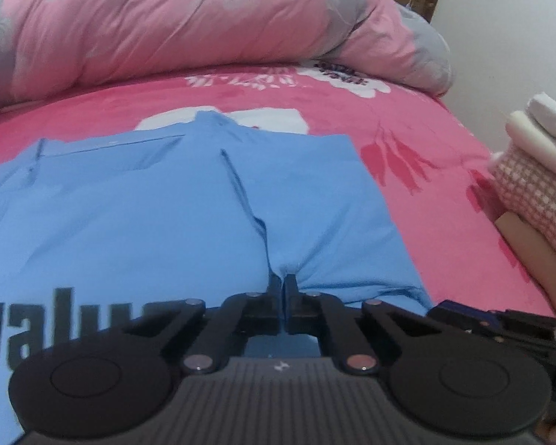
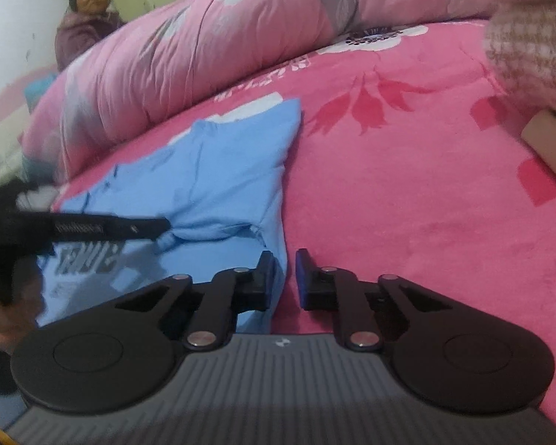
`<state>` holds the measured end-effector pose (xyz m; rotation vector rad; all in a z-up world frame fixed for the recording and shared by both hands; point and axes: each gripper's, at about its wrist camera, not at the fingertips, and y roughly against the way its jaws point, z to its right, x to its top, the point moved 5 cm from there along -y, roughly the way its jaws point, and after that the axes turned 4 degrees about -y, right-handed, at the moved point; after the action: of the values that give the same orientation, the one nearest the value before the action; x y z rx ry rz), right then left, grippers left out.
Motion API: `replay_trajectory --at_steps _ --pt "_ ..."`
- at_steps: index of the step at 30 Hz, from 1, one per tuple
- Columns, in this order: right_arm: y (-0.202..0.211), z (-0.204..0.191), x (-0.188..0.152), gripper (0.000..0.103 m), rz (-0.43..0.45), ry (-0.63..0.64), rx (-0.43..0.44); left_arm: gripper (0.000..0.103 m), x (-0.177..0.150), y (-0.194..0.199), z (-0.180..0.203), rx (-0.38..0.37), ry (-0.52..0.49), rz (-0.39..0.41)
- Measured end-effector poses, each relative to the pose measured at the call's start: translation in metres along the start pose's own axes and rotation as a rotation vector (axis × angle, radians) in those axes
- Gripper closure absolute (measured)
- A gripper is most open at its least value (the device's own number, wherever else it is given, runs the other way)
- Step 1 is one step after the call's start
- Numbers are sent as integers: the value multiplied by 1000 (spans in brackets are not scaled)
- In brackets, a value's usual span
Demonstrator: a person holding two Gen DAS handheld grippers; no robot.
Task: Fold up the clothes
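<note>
So the blue shirt (image 1: 189,200) is spread flat on the pink flowered bedsheet (image 1: 426,193), collar end toward the rumpled pink-and-grey duvet (image 1: 166,26). The left gripper (image 1: 282,285) is pressed together right on the shirt's near hem, pinching a little pucker of blue fabric between its fingers; you can see creases running up from that spot. The right gripper (image 2: 286,259) sits at the shirt's right edge with its jaws a little apart. The left finger is over blue cloth, the right one over bare sheet, and the edge of the shirt runs between them, but I can't tell if the pads are actually pressing on it.

Room-wise, the sheet to the right of the shirt is bare pink all the way to a stack of folded clothes (image 1: 537,170) near the bed's right edge, next to the white wall (image 1: 500,18). The duvet crowds the far side, close to the collar.

Hard to read: black lettering on the shirt (image 1: 66,322) is cut off by the left gripper's body, and in the right wrist view the print is blurred. The stack is smeared and clipped at the frame edge in both views. A person (image 2: 85,18) sits behind the duvet, mostly hidden by it.
</note>
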<state>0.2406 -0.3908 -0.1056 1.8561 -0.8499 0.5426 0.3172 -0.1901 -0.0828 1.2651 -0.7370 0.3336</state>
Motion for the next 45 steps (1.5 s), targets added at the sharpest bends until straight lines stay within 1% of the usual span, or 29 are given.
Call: replay_trajectory --at_steps 3,4,5,6,7,8,10,13,16,19,22,24,25,26,27,28,31,32,34,37,42,44,45 --pt "0 1 -1 93 -10 2 -6 99 -4 0 -3 -11 -38 -24" --pt "0 1 -1 93 -11 1 -7 94 -4 1 -3 -19 -47 -19" --pt "0 1 -1 93 -10 4 -8 83 -3 3 -5 -30 -45 -11" --pt "0 0 -1 93 -10 7 -10 75 -2 5 -7 -40 -42 -10" --pt "0 0 -1 93 -10 9 -10 63 1 7 -10 -37 -38 -2" --pt "1 0 -1 93 -10 7 -10 59 3 9 -13 -33 -34 8" --pt "2 -1 -1 93 -11 3 -8 58 11 11 -20 -25 -30 25" --pt "2 -1 -1 93 -12 1 -8 54 30 -1 -30 -1 0 25" --pt "1 -1 -1 93 -11 2 -5 53 56 -25 -35 45 6 40" --pt "1 2 -2 93 -10 -16 9 53 80 -56 -38 82 -10 32" --pt "1 6 -2 93 -8 -44 29 53 94 -84 -38 119 -43 0" --pt "0 7 -3 93 -8 -58 38 53 98 -92 -32 133 -81 18" --pt "0 8 -3 93 -8 -64 42 57 98 -94 -27 146 -118 30" --pt "0 9 -2 93 -8 -69 45 74 98 -95 -22 154 -156 46" --pt "0 9 -2 93 -8 -73 48 84 97 -95 -19 169 -181 63" --pt "0 9 -2 93 -7 -77 51 98 97 -94 -17 211 -201 81" --pt "0 10 -2 93 -7 -83 54 98 97 -92 -11 265 -210 132" --pt "0 10 -2 93 -7 -84 55 98 96 -94 -12 281 -203 135" --pt "0 11 -2 93 -7 -85 57 98 93 -102 -15 290 -181 114" --pt "0 11 -2 93 -7 -86 59 96 93 -102 -14 316 -186 132" --pt "0 12 -2 93 -7 -91 61 81 95 -100 -16 359 -191 133" --pt "-1 12 -2 93 -7 -91 61 68 97 -97 -19 385 -202 140" --pt "-1 12 -2 93 -7 -92 62 68 98 -93 -19 405 -216 158"
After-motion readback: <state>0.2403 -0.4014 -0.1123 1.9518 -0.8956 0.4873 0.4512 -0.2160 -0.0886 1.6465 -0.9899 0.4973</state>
